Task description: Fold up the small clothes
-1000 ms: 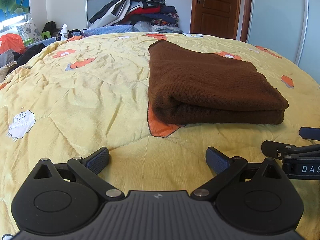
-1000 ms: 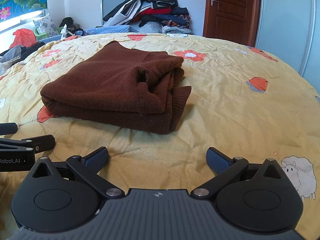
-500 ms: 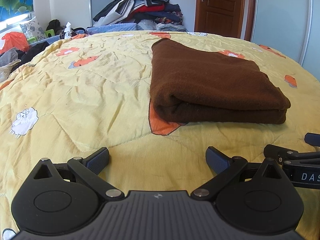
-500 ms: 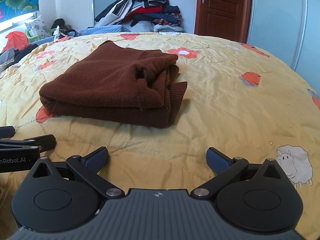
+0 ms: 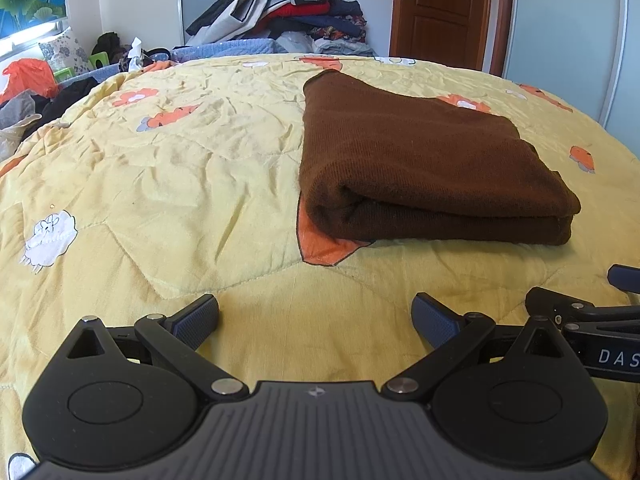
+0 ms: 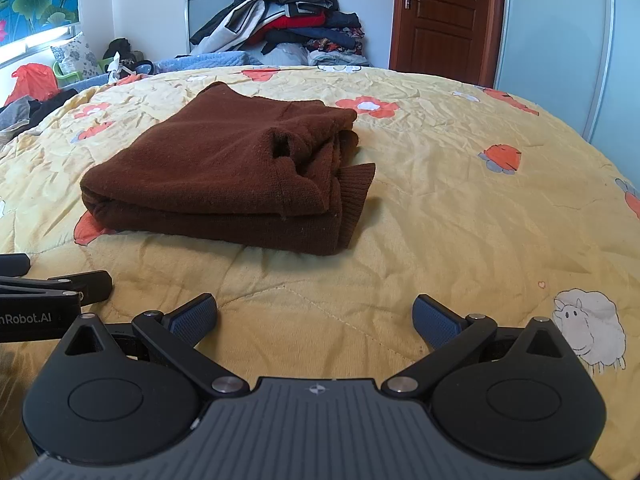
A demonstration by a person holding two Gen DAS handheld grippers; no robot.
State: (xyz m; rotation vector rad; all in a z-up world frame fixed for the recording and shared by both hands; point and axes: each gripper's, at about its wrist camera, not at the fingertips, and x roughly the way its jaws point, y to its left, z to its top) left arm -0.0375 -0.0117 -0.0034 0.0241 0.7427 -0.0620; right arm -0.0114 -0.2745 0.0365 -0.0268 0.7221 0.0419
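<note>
Sweater, brown knit, folded flat mid-bed on yellow quilt. Left tongs and right tongs spread wide, empty, side by side near the bed's front edge, apart from it.

A folded sweater lies on the bed, ahead of both tongs and apart from them. The left tongs sit before its left end, the right tongs before its right end, side by side. Behind the bed stands a clothes pile, with a door to its right.
</note>
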